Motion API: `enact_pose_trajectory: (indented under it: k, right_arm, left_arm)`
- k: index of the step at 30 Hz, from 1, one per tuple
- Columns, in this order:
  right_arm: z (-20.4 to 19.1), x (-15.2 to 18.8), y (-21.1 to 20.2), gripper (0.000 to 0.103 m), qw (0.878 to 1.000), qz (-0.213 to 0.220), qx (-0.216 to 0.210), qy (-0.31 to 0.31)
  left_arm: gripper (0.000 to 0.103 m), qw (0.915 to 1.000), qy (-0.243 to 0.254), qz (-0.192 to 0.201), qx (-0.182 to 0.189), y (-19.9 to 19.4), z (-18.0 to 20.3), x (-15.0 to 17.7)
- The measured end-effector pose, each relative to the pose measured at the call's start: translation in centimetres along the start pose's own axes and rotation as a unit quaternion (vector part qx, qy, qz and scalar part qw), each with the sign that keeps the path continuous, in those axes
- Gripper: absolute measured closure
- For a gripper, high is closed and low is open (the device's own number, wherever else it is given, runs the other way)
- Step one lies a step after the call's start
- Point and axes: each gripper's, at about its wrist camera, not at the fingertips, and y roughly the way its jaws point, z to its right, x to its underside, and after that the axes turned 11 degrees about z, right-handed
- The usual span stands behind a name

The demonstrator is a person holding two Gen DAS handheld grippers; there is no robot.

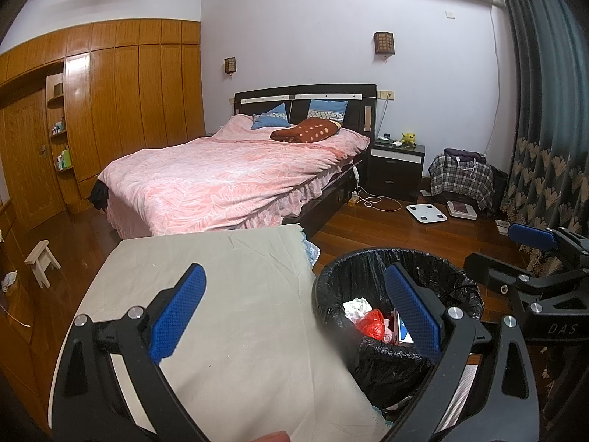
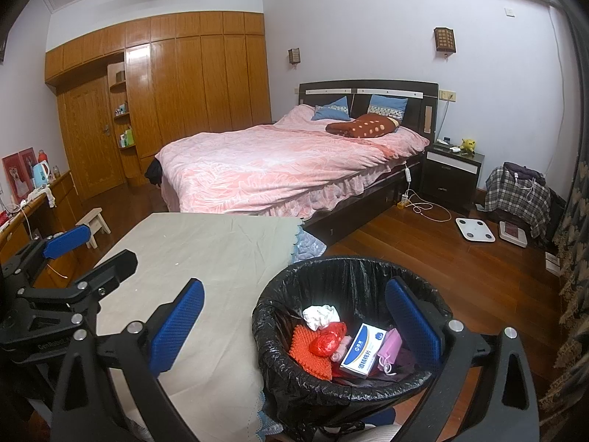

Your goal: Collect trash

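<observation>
A bin with a black liner point(image 1: 324, 276) point(image 2: 279, 294) stands on the floor at the right edge of a cloth-covered table point(image 1: 221, 258) point(image 2: 206, 243). Inside lie crumpled white paper point(image 2: 320, 315), a red bag point(image 2: 327, 339), an orange spiky mat point(image 2: 303, 355), a white-and-blue box point(image 2: 364, 350) and a pink mask point(image 2: 390, 346). My left gripper point(image 1: 298, 311) is open and holds nothing, one finger over the table, the other over the bin. My right gripper point(image 2: 294, 324) is open in the same way, its right finger above the bin's mouth. No loose trash shows on the cloth.
A bed with a pink cover point(image 1: 228, 176) fills the room beyond the table. A small wooden stool point(image 1: 40, 261) stands on the floor to the left. White scales point(image 1: 427, 213), a cable and a nightstand point(image 1: 397, 169) are at the right, near a patterned curtain point(image 1: 545, 169).
</observation>
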Motion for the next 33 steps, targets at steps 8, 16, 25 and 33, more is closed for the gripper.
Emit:
enact_pose_trajectory:
  k: [8,16,25,33]
  right_arm:
    - [-0.08,0.03,0.04,0.006,1.0,0.001,0.0,-0.001]
    - [-0.05,0.01,0.04,0.006,1.0,0.001,0.0,0.0]
    - [-0.04,0.0,0.04,0.006,1.0,0.001,-0.001,0.0]
    - [-0.04,0.0,0.03,0.006,1.0,0.0,0.0,0.0]
  left_arm:
    - [0.008,1.0,0.0,0.0,0.0,-0.01,0.03,-0.03]
    - [0.008,1.0,0.0,0.0,0.0,-0.01,0.06,-0.07]
    - [0.008,1.0,0.001,0.0,0.0,0.01,0.11,0.18]
    - [0.008,1.0,0.001,0.0,0.0,0.01,0.16,0.14]
